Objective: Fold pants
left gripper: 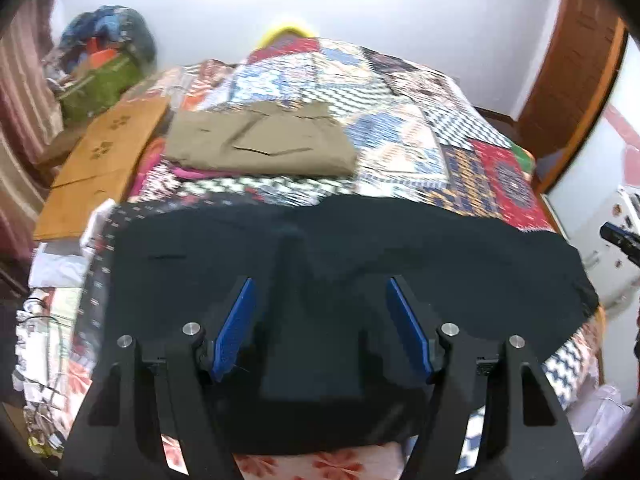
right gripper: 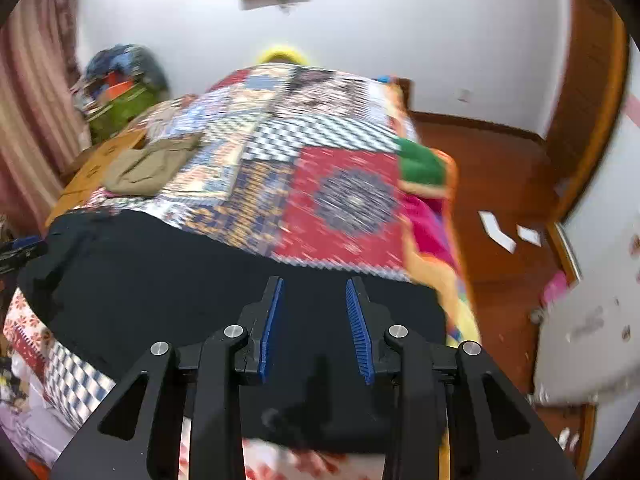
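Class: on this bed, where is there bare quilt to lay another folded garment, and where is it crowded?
Free: the quilt right of the khaki pants, beyond the black pants, up to the far edge. Crowded: the left side, with khaki pants, a cardboard sheet and a heap of bags.

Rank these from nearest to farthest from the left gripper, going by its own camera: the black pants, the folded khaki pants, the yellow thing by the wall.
1. Black pants, spread right below the left gripper.
2. Khaki pants, folded, mid-bed, slightly left.
3. Yellow thing, behind the bed's far end.
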The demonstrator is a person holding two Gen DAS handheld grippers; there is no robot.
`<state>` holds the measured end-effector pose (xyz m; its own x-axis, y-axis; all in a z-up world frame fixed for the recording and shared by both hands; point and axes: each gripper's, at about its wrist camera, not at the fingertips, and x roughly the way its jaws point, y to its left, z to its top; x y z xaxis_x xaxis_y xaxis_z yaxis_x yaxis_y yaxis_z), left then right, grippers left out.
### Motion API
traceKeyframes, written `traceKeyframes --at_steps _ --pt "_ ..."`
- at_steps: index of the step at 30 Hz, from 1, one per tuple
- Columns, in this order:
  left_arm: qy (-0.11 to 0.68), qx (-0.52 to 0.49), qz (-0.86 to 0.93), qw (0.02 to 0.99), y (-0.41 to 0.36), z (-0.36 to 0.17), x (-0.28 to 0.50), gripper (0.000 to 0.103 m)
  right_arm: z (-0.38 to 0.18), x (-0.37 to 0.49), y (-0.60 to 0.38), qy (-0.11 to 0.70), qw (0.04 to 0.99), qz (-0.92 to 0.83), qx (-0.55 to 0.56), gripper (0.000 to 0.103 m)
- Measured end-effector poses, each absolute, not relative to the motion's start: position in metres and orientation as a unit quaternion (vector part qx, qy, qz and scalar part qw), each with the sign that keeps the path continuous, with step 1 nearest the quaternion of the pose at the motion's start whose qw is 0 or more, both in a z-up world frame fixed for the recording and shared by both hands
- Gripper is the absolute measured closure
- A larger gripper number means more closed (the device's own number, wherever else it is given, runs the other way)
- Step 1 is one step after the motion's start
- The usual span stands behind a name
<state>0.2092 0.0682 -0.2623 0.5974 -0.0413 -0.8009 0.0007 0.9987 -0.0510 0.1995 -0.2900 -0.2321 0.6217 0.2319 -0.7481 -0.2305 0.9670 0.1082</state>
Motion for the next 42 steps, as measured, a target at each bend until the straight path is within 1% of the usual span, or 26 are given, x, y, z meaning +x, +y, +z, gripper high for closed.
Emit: traceKeyframes --at_steps 7,12,15,16,17,19,21,25,29,31,34,37,42 --pt "0.451 -0.034 0.032 0.891 0.122 -0.268 0.239 0.036 -0.233 0.247 -0.216 0.414 0.884 0.216 -0.032 0.074" --pt "0.456 -0.051 0.051 0.887 0.158 -0.275 0.259 0.036 -0.245 0.279 -0.161 0.426 0.860 0.274 -0.059 0.074" --pt "0.467 -0.067 0.041 0.881 0.171 -0.282 0.270 0.052 -0.256 0.295 -0.127 0.436 0.843 0.306 -0.077 0.073" --pt "0.471 -0.072 0.035 0.878 0.174 -0.285 0.274 0.061 -0.260 0.300 -0.115 0.440 0.836 0.317 -0.083 0.073" --pt "0.475 -0.077 0.031 0.876 0.176 -0.288 0.277 0.068 -0.263 0.304 -0.105 0.441 0.831 0.327 -0.086 0.074" --pt "0.486 -0.087 0.021 0.869 0.180 -0.296 0.283 0.072 -0.270 0.312 -0.086 0.448 0.818 0.349 -0.092 0.074" --pt "0.496 -0.088 0.026 0.864 0.185 -0.305 0.288 0.073 -0.279 0.321 -0.064 0.457 0.802 0.373 -0.096 0.074" --pt "0.516 -0.089 0.039 0.851 0.201 -0.324 0.293 0.082 -0.300 0.332 -0.028 0.485 0.766 0.407 -0.106 0.073" --pt "0.517 -0.099 0.038 0.849 0.211 -0.332 0.293 0.082 -0.312 0.326 -0.011 0.499 0.742 0.432 -0.118 0.074" --pt "0.515 -0.100 0.041 0.850 0.211 -0.333 0.293 0.081 -0.309 0.317 -0.010 0.492 0.738 0.445 -0.127 0.077" --pt "0.509 -0.077 0.048 0.856 0.206 -0.335 0.293 0.081 -0.306 0.305 -0.009 0.496 0.720 0.465 -0.137 0.077" --pt "0.505 -0.058 0.054 0.860 0.201 -0.336 0.291 0.080 -0.304 0.300 -0.012 0.489 0.728 0.454 -0.157 0.077" --pt "0.500 -0.067 0.054 0.862 0.206 -0.337 0.289 0.080 -0.306 0.332 -0.026 0.512 0.749 0.409 -0.099 0.077"
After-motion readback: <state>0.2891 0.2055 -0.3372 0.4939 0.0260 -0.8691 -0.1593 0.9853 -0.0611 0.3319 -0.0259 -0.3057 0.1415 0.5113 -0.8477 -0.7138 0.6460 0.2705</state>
